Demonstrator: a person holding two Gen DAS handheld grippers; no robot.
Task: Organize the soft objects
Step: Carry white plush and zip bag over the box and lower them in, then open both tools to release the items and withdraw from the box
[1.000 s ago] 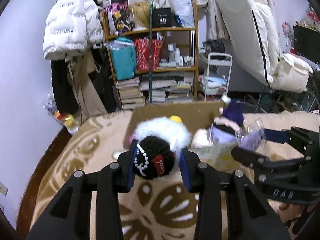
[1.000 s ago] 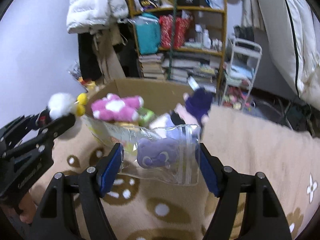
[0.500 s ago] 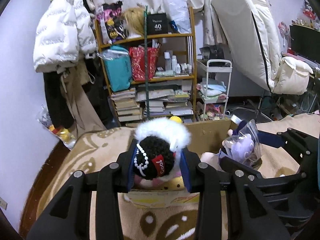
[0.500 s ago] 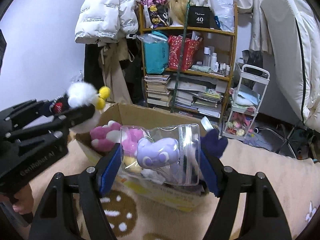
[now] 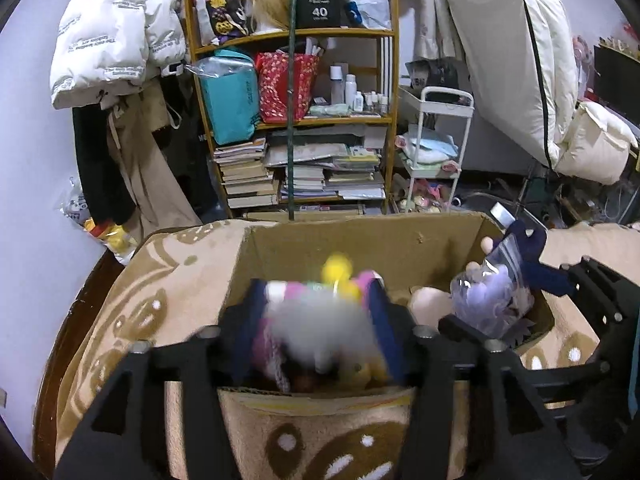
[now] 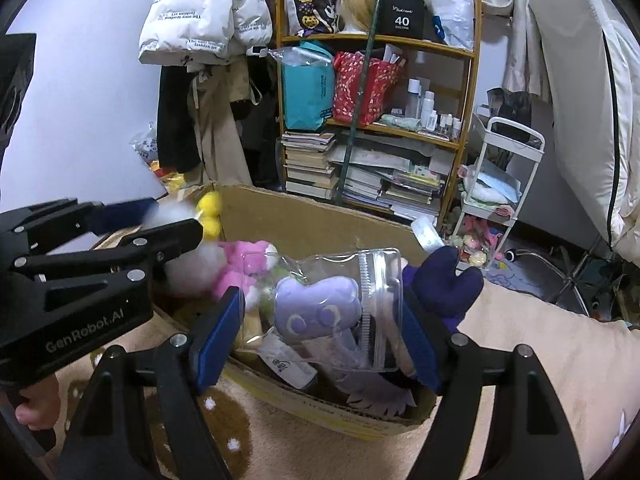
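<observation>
An open cardboard box (image 5: 360,240) (image 6: 304,220) stands on the patterned rug and holds several plush toys. My left gripper (image 5: 316,332) (image 6: 160,220) has opened over the box; the white fluffy plush toy (image 5: 320,332) (image 6: 192,256) is blurred between its spread jaws, dropping onto a pink plush (image 6: 240,260). My right gripper (image 6: 320,320) is shut on a clear zip bag (image 6: 344,304) with a purple plush (image 6: 316,310) inside, held over the box's near right part. The bag also shows in the left wrist view (image 5: 492,300).
A dark blue plush (image 6: 444,280) leans on the box's right edge. Behind the box stand a wooden shelf (image 5: 304,120) with books and bags, a white cart (image 5: 432,152), hanging coats (image 5: 112,40) and a leaning mattress (image 5: 520,60). The beige rug (image 5: 160,280) surrounds the box.
Both grippers moved forward over the box. My left gripper opened and let go of the white fluffy plush, which is falling into the box. The right gripper still holds the bag.
</observation>
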